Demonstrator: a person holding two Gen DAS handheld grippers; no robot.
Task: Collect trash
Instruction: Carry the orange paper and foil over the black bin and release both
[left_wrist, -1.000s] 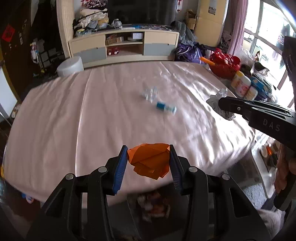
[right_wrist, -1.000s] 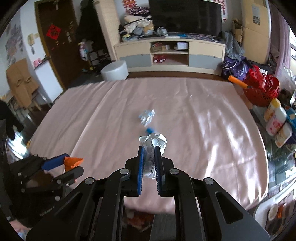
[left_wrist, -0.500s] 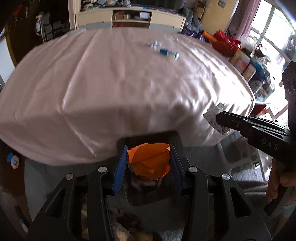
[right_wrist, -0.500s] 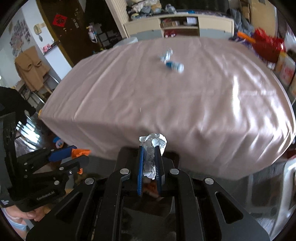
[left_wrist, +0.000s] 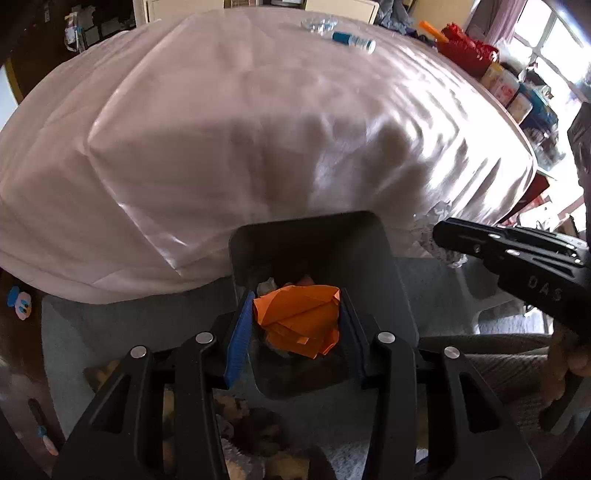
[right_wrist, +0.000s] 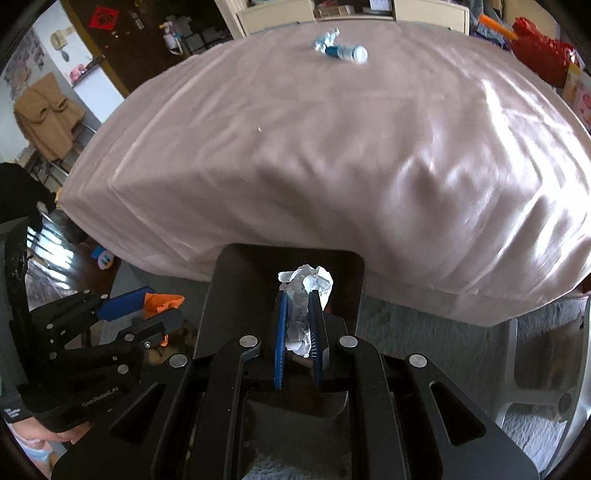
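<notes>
My left gripper (left_wrist: 297, 317) is shut on a crumpled orange paper (left_wrist: 299, 321) and holds it right above the dark bin (left_wrist: 314, 236) on the floor by the table's near edge. My right gripper (right_wrist: 297, 321) is shut on a crumpled white paper (right_wrist: 306, 288) above the same bin (right_wrist: 236, 280). The right gripper also shows at the right of the left wrist view (left_wrist: 439, 230). A blue-and-white bottle (right_wrist: 345, 52) and a clear crumpled wrapper (right_wrist: 325, 37) lie far back on the pink tablecloth (right_wrist: 332, 147).
The bin holds some trash (left_wrist: 267, 286). A grey rug (right_wrist: 424, 339) lies under it. Red baskets (left_wrist: 469, 51) and bottles (left_wrist: 509, 92) stand to the table's right. A cartoon slipper (right_wrist: 101, 256) lies on the floor at the left.
Both grippers have drawn back from over the table and dropped lower, each keeping its paper. They now hang above the bin, which looms larger in both views.
</notes>
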